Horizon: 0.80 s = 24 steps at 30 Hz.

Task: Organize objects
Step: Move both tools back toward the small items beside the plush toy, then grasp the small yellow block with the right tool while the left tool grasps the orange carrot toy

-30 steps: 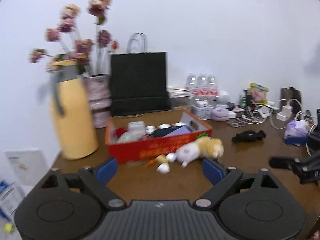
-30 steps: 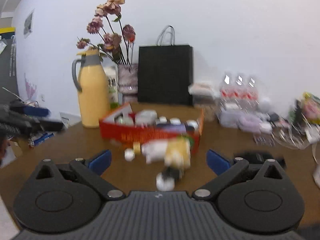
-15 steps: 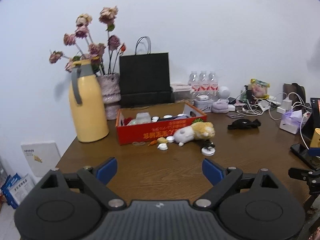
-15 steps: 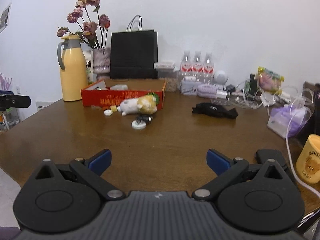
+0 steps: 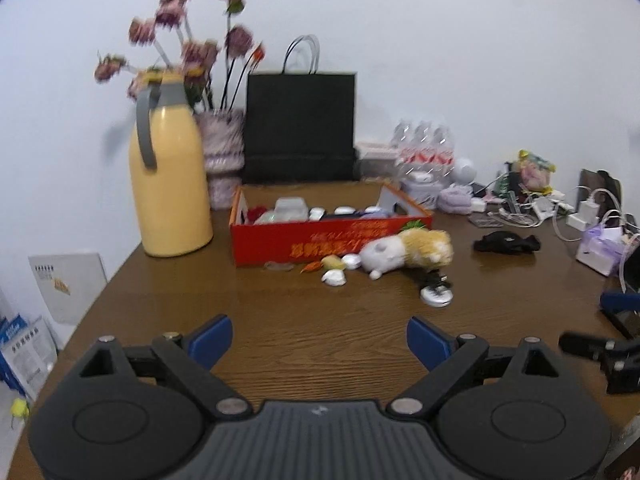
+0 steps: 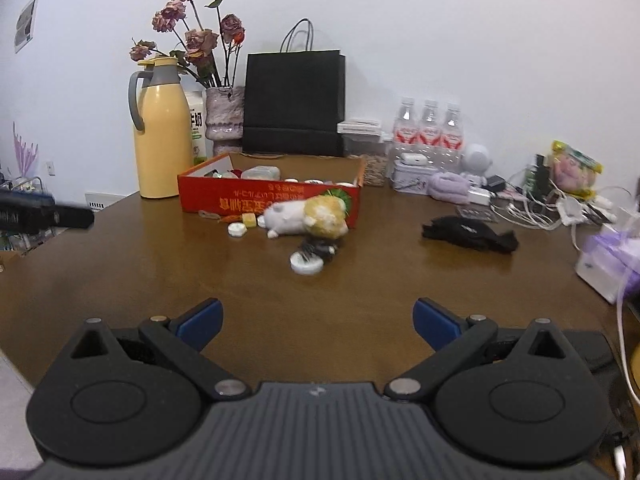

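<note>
At the left of the brown table (image 6: 160, 280), a yellow thermos jug (image 6: 162, 132) is stood upright, with a vase of dried roses (image 6: 225, 114) just behind it and a black paper bag (image 6: 294, 102) set against the wall. A red cardboard box (image 6: 272, 196), loaded with small tins and containers, is placed in front of the bag. Touching the box's front wall, a white and yellow plush toy (image 6: 306, 216) is laid on its side, and small white caps and a yellow piece (image 6: 249, 220) are scattered just beside it. A round white disc (image 6: 306, 264) with a dark tangled item on it is found near the toy. Further right, a black cloth item (image 6: 470, 236) is laid flat, well apart from the box, and three water bottles (image 6: 428, 126) and a heap of cables (image 6: 532, 208) are seen along the wall.

The left claw (image 5: 320, 338) is held wide open above the bare table, nothing between its blue fingertips (image 5: 210, 336). The right claw (image 6: 318, 322) is likewise spread open and empty, and is pointed toward the toy.
</note>
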{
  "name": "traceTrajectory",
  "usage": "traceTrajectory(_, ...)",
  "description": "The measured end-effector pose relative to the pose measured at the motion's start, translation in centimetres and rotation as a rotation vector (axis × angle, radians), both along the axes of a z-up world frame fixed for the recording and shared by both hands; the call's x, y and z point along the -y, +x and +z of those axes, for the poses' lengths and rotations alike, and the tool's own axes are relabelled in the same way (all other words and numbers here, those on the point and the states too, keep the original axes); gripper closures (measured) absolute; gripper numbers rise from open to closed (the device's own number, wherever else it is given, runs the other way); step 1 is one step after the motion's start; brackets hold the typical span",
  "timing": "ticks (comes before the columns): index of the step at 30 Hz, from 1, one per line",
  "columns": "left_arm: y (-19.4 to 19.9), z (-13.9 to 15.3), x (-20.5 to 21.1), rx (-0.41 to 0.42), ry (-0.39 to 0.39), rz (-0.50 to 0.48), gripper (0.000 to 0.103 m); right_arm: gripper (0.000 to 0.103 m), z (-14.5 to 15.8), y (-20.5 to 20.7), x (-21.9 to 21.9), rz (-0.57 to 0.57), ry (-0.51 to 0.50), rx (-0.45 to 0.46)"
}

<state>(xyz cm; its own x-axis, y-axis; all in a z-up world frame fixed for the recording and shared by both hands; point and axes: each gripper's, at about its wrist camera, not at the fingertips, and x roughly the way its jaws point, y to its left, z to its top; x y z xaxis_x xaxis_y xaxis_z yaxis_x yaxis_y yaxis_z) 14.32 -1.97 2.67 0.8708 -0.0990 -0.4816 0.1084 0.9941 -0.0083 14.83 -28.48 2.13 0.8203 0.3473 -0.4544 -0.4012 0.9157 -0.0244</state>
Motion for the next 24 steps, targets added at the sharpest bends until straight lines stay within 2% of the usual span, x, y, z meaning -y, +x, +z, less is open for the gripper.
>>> traceTrajectory(5,5.7,-2.3,-1.9,-0.055,-0.01,0.008,0.012,0.0,0.0,5.1,-3.5,0.05,0.0,0.007)
traceTrajectory(9,12.0,-3.5,-3.0,-0.032,0.033,-0.016,0.028,0.008,-0.3,9.9,-7.5,0.154,0.013,-0.011)
traceTrajectory(10,14.0,-4.0,-3.1,-0.031,0.049,-0.027,0.028,0.01,-0.4,11.0,-8.8,0.181,0.005,-0.013)
traceTrajectory(12,18.0,-5.0,-3.2,-0.06,0.097,-0.055,0.03,0.014,-1.0,13.7,-11.6,0.234,-0.004,-0.026)
traceTrajectory(13,20.2,-5.6,-3.4,-0.077,0.102,-0.066,0.037,0.016,-1.3,15.1,-12.8,0.249,-0.008,-0.043)
traceTrajectory(15,23.2,-6.5,-4.0,-0.106,0.067,-0.063,0.042,0.019,-2.2,17.9,-15.3,0.267,-0.04,-0.065)
traceTrajectory(17,25.6,-7.5,-4.6,-0.15,0.011,-0.045,0.049,0.021,-3.0,20.0,-17.3,0.248,-0.1,-0.048)
traceTrajectory(19,26.9,-8.1,-4.8,-0.165,-0.024,-0.054,0.054,0.032,-3.9,21.8,-18.7,0.247,-0.134,-0.044)
traceTrajectory(20,27.1,-8.2,-4.7,-0.167,-0.033,-0.062,0.055,0.043,-4.4,22.9,-19.1,0.253,-0.135,-0.067)
traceTrajectory(21,27.2,-8.4,-4.6,-0.166,-0.033,-0.078,0.056,0.049,-4.9,23.9,-19.5,0.257,-0.132,-0.102)
traceTrajectory(22,27.2,-8.6,-4.4,-0.163,-0.023,-0.103,0.063,0.052,-5.3,24.5,-19.8,0.267,-0.127,-0.119)
traceTrajectory(24,27.0,-8.9,-4.0,-0.146,0.02,-0.102,0.073,0.064,-6.2,25.0,-20.4,0.291,-0.139,-0.121)
